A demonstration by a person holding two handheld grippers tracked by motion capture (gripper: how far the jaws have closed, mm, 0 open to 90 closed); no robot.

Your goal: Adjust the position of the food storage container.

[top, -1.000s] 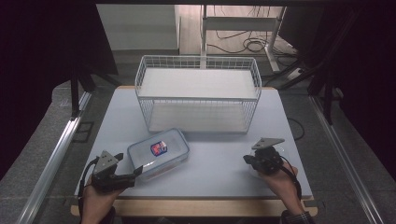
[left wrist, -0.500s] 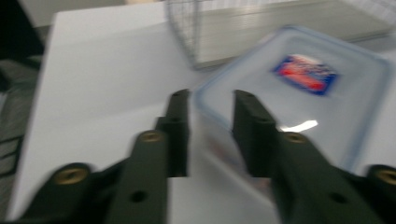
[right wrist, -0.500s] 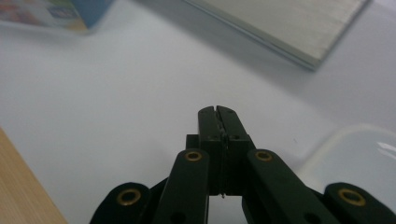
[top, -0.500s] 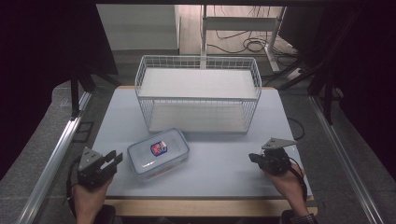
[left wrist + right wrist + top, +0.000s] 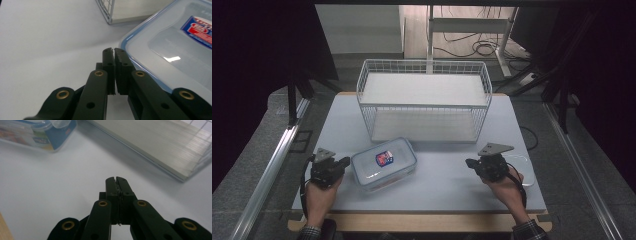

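In the high view, two forearms come in from the bottom edge. At lower left the left gripper (image 5: 346,162) sits low over the table (image 5: 442,185), its tip just beside the near-left corner of the box (image 5: 383,163). Its jaws have just been closing and now meet with nothing between them; the left gripper view shows the tips (image 5: 114,51) pressed together right at the blue rim of the box (image 5: 172,45), though whether they touch it I cannot tell. At lower right the right gripper (image 5: 469,162) rests well apart from the box, with a stretch of bare table between. Its jaws are closed on nothing too, as the right gripper view shows (image 5: 116,179).

The box lies flat in the lower middle of the high view, slightly turned, lid on, with a red and blue label (image 5: 384,159) on top. In the right gripper view it appears at upper left (image 5: 42,131), blurred.

Farther back, in the middle of the high view, stands a white wire basket (image 5: 424,106) near the table's far edge, apart from the box. Its corner shows at the top of the left gripper view (image 5: 107,12), and its base runs across the upper right of the right gripper view (image 5: 155,147). Beyond the table, cables (image 5: 477,47) lie on the floor.
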